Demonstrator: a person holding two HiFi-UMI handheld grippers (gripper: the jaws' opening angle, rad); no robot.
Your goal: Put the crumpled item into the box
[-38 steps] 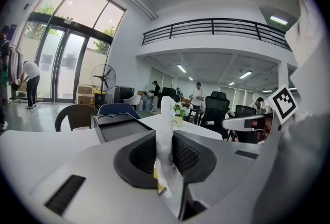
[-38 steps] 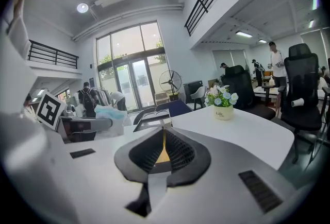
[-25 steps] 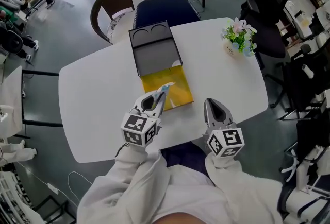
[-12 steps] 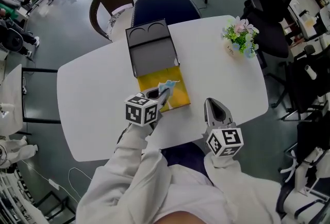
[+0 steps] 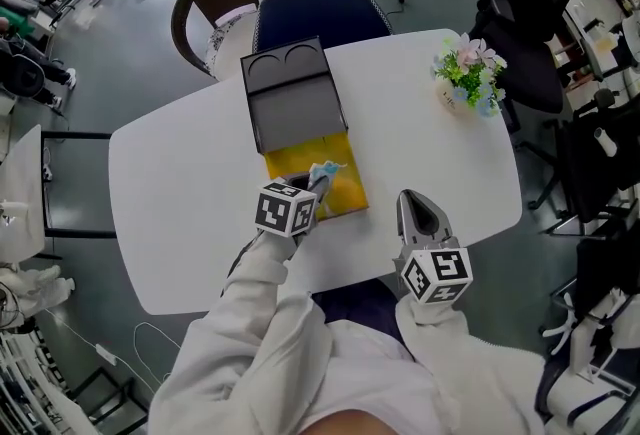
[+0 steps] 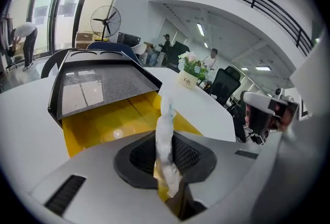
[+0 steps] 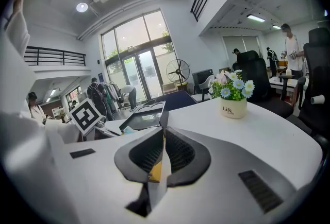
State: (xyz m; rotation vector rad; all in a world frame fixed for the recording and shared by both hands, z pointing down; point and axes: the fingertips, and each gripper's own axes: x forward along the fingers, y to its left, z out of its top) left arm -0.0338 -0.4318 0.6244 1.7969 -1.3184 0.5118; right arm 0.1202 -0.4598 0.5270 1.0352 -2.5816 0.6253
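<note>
Jaws of the left gripper (image 5: 316, 181) stand nearly closed, pinching the crumpled tissue (image 6: 165, 130) above the near edge of the open yellow box (image 5: 283, 163) on the white table (image 5: 170, 193). To the near right, the right gripper (image 5: 416, 203) has its jaws together, empty.

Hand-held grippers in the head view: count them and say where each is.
2. The left hand-held gripper, shut on the crumpled item, is over the box; the right hand-held gripper, shut, is over the table's near edge.
</note>
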